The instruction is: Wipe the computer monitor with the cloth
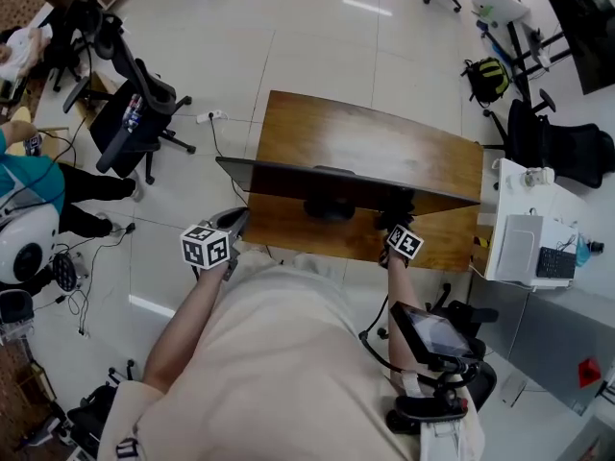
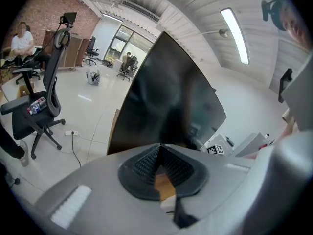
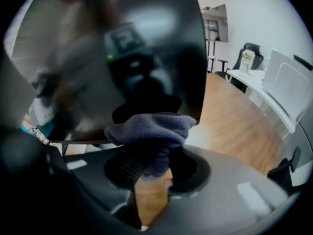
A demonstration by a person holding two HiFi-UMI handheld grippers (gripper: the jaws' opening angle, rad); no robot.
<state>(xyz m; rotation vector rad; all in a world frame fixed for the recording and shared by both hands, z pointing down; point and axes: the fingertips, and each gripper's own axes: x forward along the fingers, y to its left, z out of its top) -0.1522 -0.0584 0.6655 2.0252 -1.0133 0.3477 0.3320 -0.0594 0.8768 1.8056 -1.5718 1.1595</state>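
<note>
the dark blue-grey fleece cloth [image 3: 151,131] is bunched and pinched between the fingers [image 3: 124,166] of the right gripper [image 3: 151,168], its loose fold bulging out past the tips just in front of the lower right part of the screen; whether it touches the glass cannot be told. the wide black computer monitor [image 3: 122,48] stands on a brown wooden table [image 1: 384,142], its dark screen facing the person and showing dim reflections. in the head view the right gripper [image 1: 394,224] sits at the monitor's [image 1: 336,182] front, right of its stand, while the left gripper [image 1: 233,224] hangs just off the screen's left end. the left gripper [image 2: 159,153] has its ribbed black fingers [image 2: 144,165] closed together at the tips with nothing between them, pointed toward the monitor's [image 2: 171,97] left edge. a black office chair [image 1: 135,113] stands on the pale tiled floor [image 1: 317,27] left of the table, and a white side desk [image 1: 528,229] stands at its right end.
</note>
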